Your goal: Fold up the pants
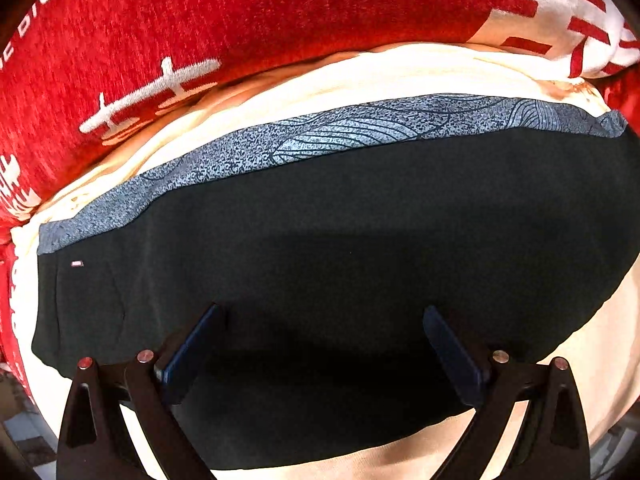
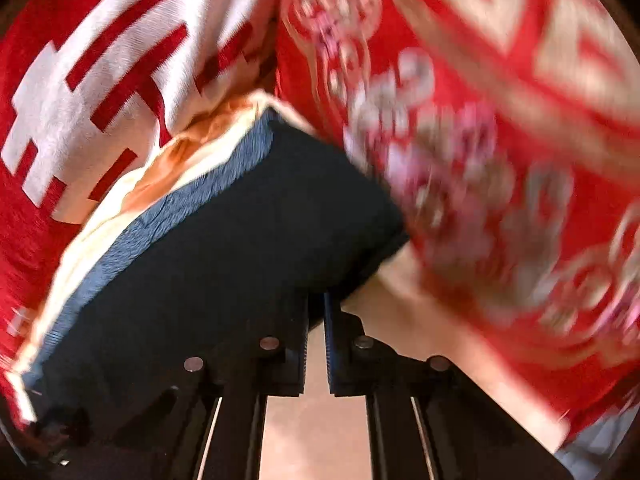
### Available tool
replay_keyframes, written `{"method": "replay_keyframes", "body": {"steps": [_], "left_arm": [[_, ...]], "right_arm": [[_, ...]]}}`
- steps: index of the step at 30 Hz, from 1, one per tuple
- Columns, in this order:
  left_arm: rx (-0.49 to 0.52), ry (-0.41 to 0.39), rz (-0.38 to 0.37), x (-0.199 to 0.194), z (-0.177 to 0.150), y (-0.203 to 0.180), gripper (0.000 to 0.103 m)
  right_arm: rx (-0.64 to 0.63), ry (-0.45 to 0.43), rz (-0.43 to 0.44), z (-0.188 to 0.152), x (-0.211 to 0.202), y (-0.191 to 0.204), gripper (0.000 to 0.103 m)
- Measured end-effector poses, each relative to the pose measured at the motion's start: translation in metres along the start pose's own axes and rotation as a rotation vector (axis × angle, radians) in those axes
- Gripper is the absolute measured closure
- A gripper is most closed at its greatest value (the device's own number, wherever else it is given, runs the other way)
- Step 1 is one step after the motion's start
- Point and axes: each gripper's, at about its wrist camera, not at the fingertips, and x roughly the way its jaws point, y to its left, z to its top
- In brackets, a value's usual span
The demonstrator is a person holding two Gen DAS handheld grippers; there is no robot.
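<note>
Left wrist view: the black pants [image 1: 340,248] lie flat on a cream cloth [image 1: 592,344], right under and ahead of the left gripper [image 1: 324,344] — its fingers are spread wide, holding nothing.

Right wrist view: blurry. The right gripper [image 2: 316,320] is pressed together — pinching the pants' [image 2: 224,248] edge beside a red blanket [image 2: 500,128].

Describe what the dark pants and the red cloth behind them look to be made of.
The pants look like a smooth, matte knit in black, with a printed blue-grey band along the far edge. The red cloth seems a fuzzy, napped textile, perhaps chenille or fleece, with white woven-looking motifs.
</note>
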Motion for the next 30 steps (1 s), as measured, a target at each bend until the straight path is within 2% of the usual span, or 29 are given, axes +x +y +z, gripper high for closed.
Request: {"method": "replay_keyframes", "body": {"steps": [3,6,8,11,14,18,20,23,27,30], "left_arm": [[-0.004,-0.006,0.012,0.0,-0.005,0.001,0.002],[-0.01,-0.003,0.017,-0.003,-0.003,-0.005,0.002],[-0.008,-0.006,0.021,-0.002,-0.004,-0.007,0.002],[-0.003,-0.01,0.022,0.006,-0.006,0.0,0.002],[-0.007,-0.008,0.019,0.007,-0.008,0.004,0.001],[-0.011,-0.006,0.017,0.009,-0.004,0.01,0.001],[-0.015,-0.002,0.014,0.009,-0.003,0.011,0.001],[-0.02,0.004,0.007,0.013,-0.002,0.019,0.001],[-0.021,0.001,0.004,0.013,-0.003,0.022,0.001],[-0.025,0.005,0.006,0.014,-0.003,0.022,0.001]], "right_arm": [[-0.014,0.029,-0.041,0.004,0.007,-0.01,0.095],[0.004,0.045,-0.034,0.002,0.002,-0.017,0.093],[0.013,0.058,-0.009,-0.003,-0.007,-0.013,0.088],[-0.025,0.075,0.097,-0.019,-0.024,0.009,0.088],[-0.191,0.096,0.256,-0.042,-0.036,0.064,0.088],[-0.343,0.155,0.397,-0.073,-0.03,0.13,0.088],[-0.374,0.187,0.395,-0.087,-0.019,0.147,0.088],[-0.368,0.201,0.339,-0.084,-0.001,0.144,0.089],[-0.228,0.172,0.264,-0.057,0.007,0.1,0.089],[-0.201,0.166,0.236,-0.047,0.002,0.079,0.089]]}}
